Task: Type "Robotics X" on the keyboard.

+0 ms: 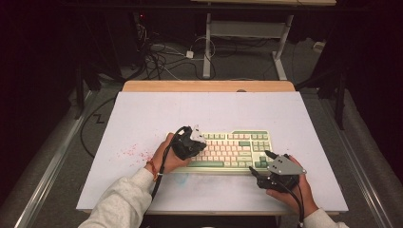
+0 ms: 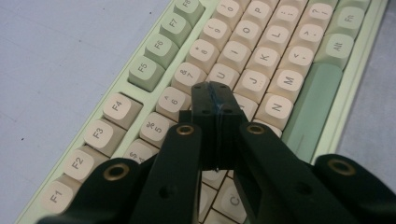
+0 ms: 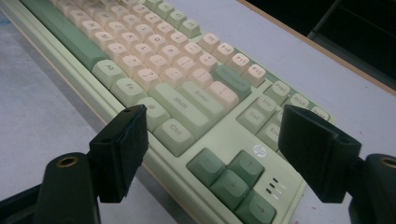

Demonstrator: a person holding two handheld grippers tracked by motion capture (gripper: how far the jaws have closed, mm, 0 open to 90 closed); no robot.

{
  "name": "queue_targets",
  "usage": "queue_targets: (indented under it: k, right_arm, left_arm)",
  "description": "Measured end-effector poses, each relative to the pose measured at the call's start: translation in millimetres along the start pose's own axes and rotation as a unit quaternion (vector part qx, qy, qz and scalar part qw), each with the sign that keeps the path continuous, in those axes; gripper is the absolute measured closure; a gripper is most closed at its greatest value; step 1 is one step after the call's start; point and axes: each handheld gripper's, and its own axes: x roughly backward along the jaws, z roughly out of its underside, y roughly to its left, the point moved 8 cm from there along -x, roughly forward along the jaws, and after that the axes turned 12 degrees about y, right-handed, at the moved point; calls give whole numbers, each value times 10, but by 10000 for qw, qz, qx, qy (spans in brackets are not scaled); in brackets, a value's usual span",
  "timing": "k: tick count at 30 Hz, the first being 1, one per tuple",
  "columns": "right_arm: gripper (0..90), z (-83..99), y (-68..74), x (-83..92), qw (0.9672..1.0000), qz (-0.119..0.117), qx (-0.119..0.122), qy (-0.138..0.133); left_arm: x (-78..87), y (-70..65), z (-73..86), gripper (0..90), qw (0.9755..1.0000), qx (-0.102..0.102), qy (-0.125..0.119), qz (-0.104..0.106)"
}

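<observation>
A cream and green keyboard (image 1: 223, 149) lies on the white table, in front of the person. My left gripper (image 1: 194, 142) hangs over the keyboard's left half. In the left gripper view the keyboard (image 2: 275, 42) runs diagonally, and the left gripper (image 2: 215, 93) is shut with nothing between its jaws, its tip just above the letter keys near U and J. My right gripper (image 1: 259, 164) sits at the keyboard's near right corner. In the right gripper view it (image 3: 215, 119) is open and its jaws frame the keyboard (image 3: 154, 51) at the Ctrl, Shift and arrow keys, with nothing held.
The white table top (image 1: 142, 114) has a patch of red specks (image 1: 130, 152) left of the keyboard and a wooden strip (image 1: 209, 86) along its far edge. Cables (image 1: 161, 57) and the legs of another desk (image 1: 207, 52) lie on the floor beyond.
</observation>
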Motion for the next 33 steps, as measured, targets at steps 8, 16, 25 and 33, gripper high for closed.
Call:
queue_targets:
  k: [8, 16, 25, 33]
  right_arm:
    - [246, 3, 2, -7, 10000, -14, 1, 10]
    - [246, 7, 9, -11, 10000, -26, 5, 29]
    - [246, 18, 12, -32, 9999, -13, 33, 94]
    - [244, 20, 1, -28, 9999, 39, 48, 97]
  left_arm:
    - [-36, 25, -20, 877, 10000, 21, 22, -14]
    - [0, 116, -26, 876, 9999, 138, -15, -61]
    - [-101, 78, 13, 875, 9994, -88, 272, -207]
    - [25, 64, -13, 859, 9997, -119, 24, -223]
